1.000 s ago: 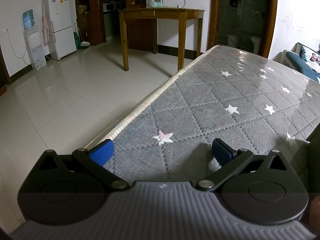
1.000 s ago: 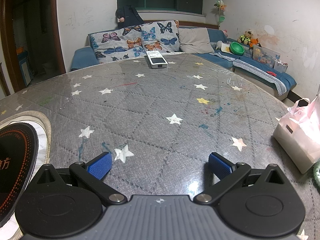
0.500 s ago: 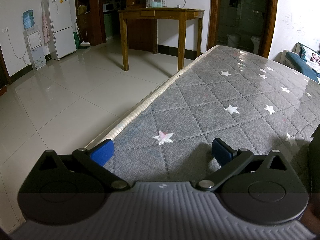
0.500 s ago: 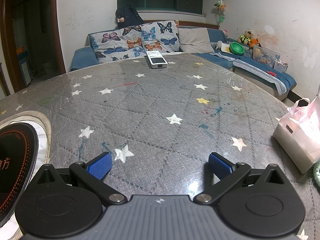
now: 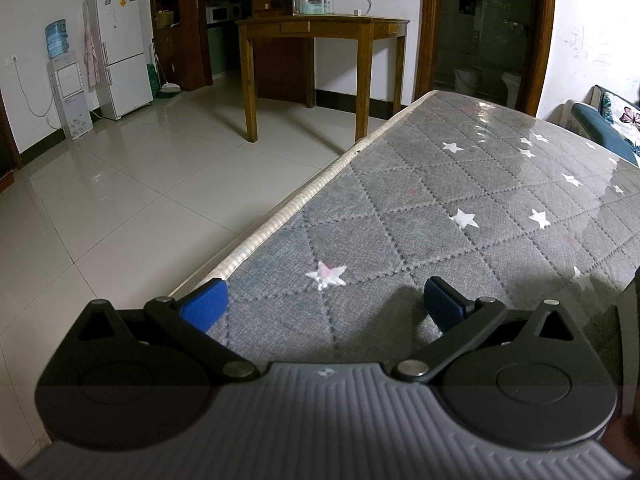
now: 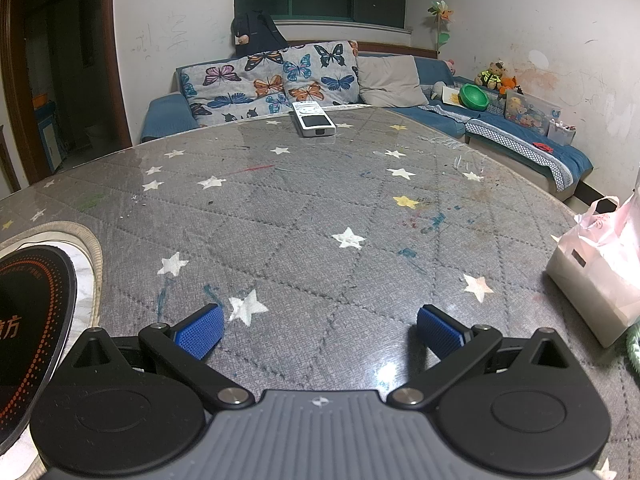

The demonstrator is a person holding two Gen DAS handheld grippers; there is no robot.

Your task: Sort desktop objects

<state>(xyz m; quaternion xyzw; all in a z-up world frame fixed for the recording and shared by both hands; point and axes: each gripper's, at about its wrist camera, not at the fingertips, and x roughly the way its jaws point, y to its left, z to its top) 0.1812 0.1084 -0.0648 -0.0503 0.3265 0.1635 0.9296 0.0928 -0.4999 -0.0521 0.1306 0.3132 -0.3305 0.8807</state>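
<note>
Left gripper (image 5: 324,306) and right gripper (image 6: 318,330) both stood apart, empty, above the grey star-quilted tabletop (image 6: 320,216); white remote control (image 6: 313,119) lay at its far edge.

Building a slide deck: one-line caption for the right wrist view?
Open right gripper over star-quilted table; remote at far edge, pink bag right.

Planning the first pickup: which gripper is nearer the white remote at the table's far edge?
Right, as far as the views show. The right gripper points across the table at the remote, well short of it. The left gripper sits at another edge; no remote appears in its view.
</note>
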